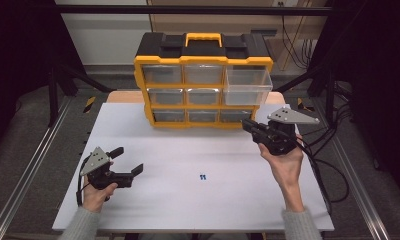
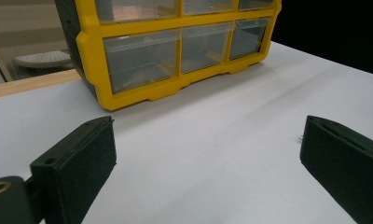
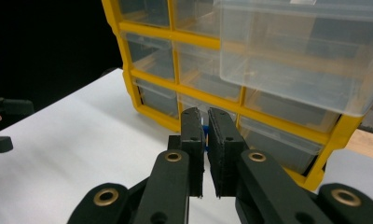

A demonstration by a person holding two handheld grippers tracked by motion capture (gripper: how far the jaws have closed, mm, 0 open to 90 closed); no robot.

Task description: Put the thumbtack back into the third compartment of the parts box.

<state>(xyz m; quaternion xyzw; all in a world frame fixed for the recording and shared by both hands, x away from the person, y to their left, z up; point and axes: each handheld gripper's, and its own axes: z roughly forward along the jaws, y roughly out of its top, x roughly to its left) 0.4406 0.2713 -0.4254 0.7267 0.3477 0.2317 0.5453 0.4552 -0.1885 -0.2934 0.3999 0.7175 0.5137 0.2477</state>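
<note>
The right tongs are clenched on a small blue piece, raised near the worktop's far right, before the yellow-framed drawer cabinet whose clear plastic top-right drawer stands pulled out. The left tongs rest released near the left edge. Another small blue piece lies mid-worktop.

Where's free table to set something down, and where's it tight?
Free: the wide strip of white table between the left gripper and the right hand, apart from the small blue piece; also the patch left of the yellow organizer. Tight: the organizer's right front, where its pulled-out top-right drawer overhangs and the right gripper sits, shut on something small and blue.
</note>
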